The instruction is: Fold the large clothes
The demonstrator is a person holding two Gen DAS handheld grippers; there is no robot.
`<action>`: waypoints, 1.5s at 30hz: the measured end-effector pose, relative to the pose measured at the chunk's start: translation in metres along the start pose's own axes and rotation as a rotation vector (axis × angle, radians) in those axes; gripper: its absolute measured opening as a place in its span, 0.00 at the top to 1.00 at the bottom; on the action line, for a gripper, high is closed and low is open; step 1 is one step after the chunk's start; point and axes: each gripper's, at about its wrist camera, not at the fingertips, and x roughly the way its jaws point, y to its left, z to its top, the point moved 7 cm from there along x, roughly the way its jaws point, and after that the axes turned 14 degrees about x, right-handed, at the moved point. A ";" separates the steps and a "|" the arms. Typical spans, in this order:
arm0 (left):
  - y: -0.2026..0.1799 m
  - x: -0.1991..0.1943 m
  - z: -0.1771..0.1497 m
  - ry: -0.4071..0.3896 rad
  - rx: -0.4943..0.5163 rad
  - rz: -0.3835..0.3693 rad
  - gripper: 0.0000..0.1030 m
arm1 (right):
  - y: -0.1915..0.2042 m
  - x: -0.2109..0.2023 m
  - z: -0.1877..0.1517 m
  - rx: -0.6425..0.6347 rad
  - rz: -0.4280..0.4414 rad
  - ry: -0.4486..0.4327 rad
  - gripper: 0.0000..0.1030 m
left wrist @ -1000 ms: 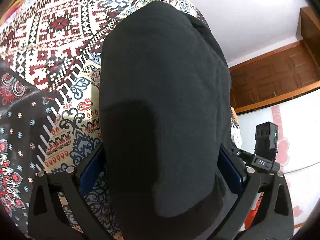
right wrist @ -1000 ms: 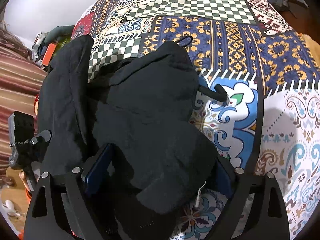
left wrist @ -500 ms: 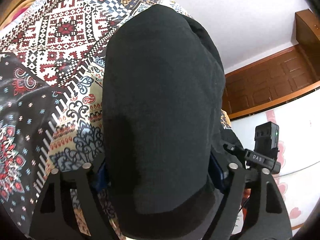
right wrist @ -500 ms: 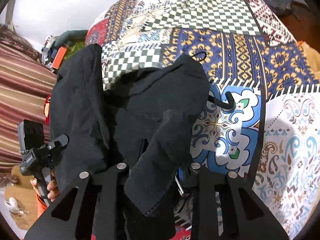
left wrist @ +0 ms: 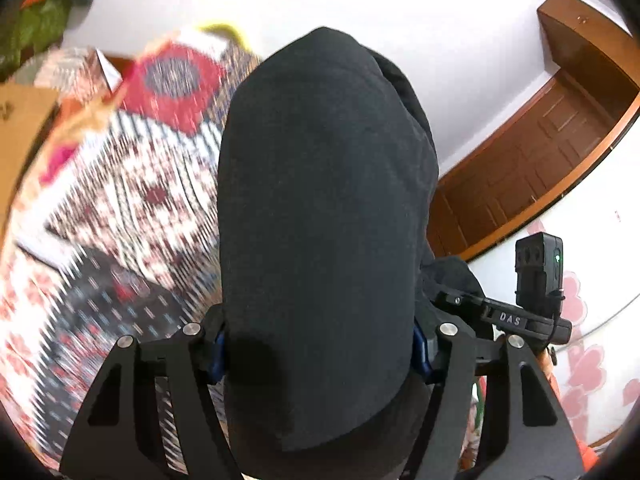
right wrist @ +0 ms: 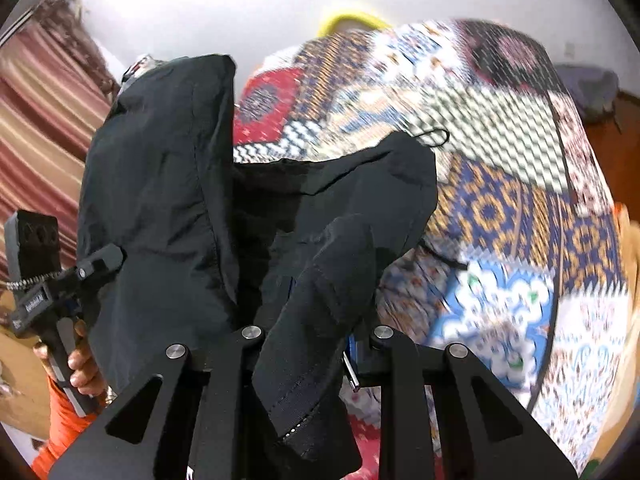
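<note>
Two grips: your left gripper (left wrist: 318,354) and right gripper (right wrist: 306,344), jaws just closing, each clamp a thick fold of the black garment (right wrist: 168,184), which hangs between them above the patchwork bedspread (right wrist: 500,200).

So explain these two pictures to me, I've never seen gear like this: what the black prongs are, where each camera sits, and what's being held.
No robot here: a person carries a hand-held two-finger gripper in each hand, each with a fisheye camera looking along its fingers. The black prongs at the bottom of each picture are those fingers.

The left gripper has just been closing and now pinches a thick fold of the black garment.

The right gripper, also just closed, clamps another part of the same garment, which hangs between the two. At the left of that view the person's hand holds the other gripper's handle.

Below lies a patchwork bedspread, blurred by motion.
</note>
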 end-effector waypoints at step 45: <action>0.252 0.029 0.026 0.101 -0.064 0.400 0.30 | 0.111 0.161 0.040 -0.173 -0.302 -0.085 0.47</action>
